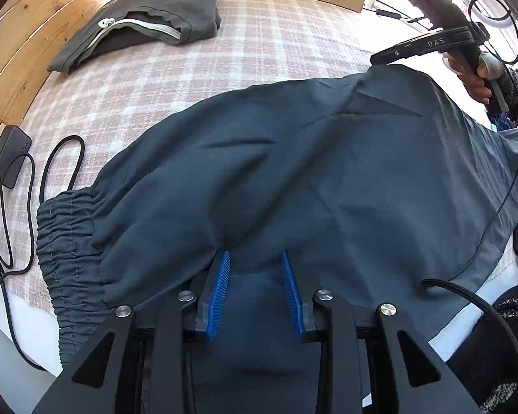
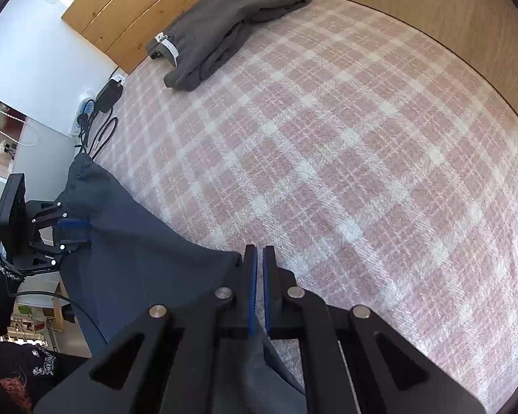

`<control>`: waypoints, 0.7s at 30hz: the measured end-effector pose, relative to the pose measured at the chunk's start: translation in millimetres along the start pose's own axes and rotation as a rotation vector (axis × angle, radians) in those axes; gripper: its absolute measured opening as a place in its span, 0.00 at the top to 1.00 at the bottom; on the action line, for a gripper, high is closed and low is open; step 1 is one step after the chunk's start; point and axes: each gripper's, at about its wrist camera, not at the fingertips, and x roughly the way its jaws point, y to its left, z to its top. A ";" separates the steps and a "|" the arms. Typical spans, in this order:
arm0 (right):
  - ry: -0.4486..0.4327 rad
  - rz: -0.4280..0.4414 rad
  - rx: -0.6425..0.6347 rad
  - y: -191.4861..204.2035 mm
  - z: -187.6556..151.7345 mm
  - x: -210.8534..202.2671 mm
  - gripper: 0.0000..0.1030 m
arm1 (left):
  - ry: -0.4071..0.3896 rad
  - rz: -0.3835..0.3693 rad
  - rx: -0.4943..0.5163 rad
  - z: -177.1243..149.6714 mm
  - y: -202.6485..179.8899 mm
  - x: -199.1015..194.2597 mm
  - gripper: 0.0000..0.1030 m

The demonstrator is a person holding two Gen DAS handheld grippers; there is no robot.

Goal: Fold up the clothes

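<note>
The soft, limp dark blue-grey trousers (image 1: 293, 172) drape between both tongs, left gripper (image 1: 255, 293) spread wide around cloth, right gripper (image 2: 259, 286) pinching the hem

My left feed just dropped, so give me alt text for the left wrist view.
The left gripper, blue ribbed pads apart, has dark blue fabric trousers bunched between its fingers, their gathered elastic waistband at left. The trousers are spread over a pink plaid blanket; a folded grey garment lies beyond them, and the right gripper is at their far edge.
</note>
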 end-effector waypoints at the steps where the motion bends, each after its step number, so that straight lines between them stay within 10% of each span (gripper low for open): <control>1: -0.029 -0.032 0.013 -12.5 -5.9 -18.8 0.95 | -0.007 0.002 -0.007 -0.6 1.4 -4.2 0.71; 8: -0.138 0.143 -0.079 51.1 -25.5 -35.3 0.91 | -0.146 -0.097 -0.014 18.8 -4.6 -22.0 0.71; 12: -0.061 0.100 -0.133 82.8 -29.5 19.0 0.91 | -0.125 -0.008 -0.042 93.5 -7.7 10.2 0.70; 21: -0.178 0.021 -0.035 75.7 -71.6 -39.5 0.90 | -0.190 -0.012 -0.087 75.1 7.8 -33.4 0.74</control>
